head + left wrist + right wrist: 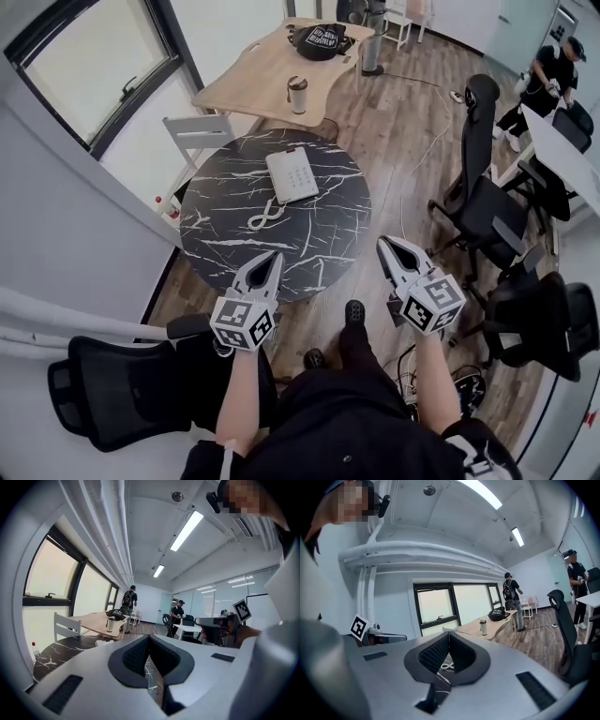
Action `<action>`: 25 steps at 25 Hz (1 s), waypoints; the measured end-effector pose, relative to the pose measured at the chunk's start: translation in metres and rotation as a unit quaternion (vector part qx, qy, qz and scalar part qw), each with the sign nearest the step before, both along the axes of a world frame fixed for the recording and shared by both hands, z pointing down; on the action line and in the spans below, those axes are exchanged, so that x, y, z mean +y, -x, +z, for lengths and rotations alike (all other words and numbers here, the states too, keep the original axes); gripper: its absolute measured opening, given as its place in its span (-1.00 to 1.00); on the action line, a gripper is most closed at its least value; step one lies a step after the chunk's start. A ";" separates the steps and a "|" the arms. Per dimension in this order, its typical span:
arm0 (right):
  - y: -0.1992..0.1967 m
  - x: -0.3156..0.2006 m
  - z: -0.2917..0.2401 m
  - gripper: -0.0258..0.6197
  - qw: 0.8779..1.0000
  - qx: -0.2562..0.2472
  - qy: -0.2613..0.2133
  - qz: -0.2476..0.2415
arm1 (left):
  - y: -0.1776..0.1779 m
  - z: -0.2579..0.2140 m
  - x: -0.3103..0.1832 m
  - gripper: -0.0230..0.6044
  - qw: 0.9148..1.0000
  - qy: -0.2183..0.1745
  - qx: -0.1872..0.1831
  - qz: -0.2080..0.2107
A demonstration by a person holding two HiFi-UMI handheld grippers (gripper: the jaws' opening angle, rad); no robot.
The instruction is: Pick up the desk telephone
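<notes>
The person wore loose black clothing (356,422) and black shoes (354,312), the forearms uncovered. The pale grey, wedge-shaped plastic left gripper (275,255) and its twin, the right gripper (383,244), each tapered to a narrow tip. Black ribbed rubber pads (136,656) lined the jaws, and dark rectangular slots (533,690) marked the casing. A white cube printed with black square markers (242,323) sat behind each.
</notes>
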State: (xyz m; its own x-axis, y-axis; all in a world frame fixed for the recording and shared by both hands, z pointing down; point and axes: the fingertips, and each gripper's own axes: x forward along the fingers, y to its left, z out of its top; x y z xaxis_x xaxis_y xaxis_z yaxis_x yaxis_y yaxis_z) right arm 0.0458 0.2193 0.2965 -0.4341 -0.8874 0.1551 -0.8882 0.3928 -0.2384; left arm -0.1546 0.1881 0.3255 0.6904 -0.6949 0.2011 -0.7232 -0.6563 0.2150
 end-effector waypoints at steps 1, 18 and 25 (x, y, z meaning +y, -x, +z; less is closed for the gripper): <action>-0.002 -0.009 -0.001 -0.83 1.000 -0.001 -0.001 -0.005 | -0.003 -0.001 -0.007 -0.88 1.000 -0.001 -0.002 -0.004; -0.063 -0.158 -0.001 -0.83 0.995 -0.007 -0.003 -0.103 | -0.075 -0.012 -0.117 -0.88 0.996 -0.010 -0.009 -0.084; -0.075 -0.192 0.021 -0.83 0.989 -0.009 0.019 -0.145 | -0.092 0.001 -0.137 -0.88 0.991 -0.002 -0.012 -0.130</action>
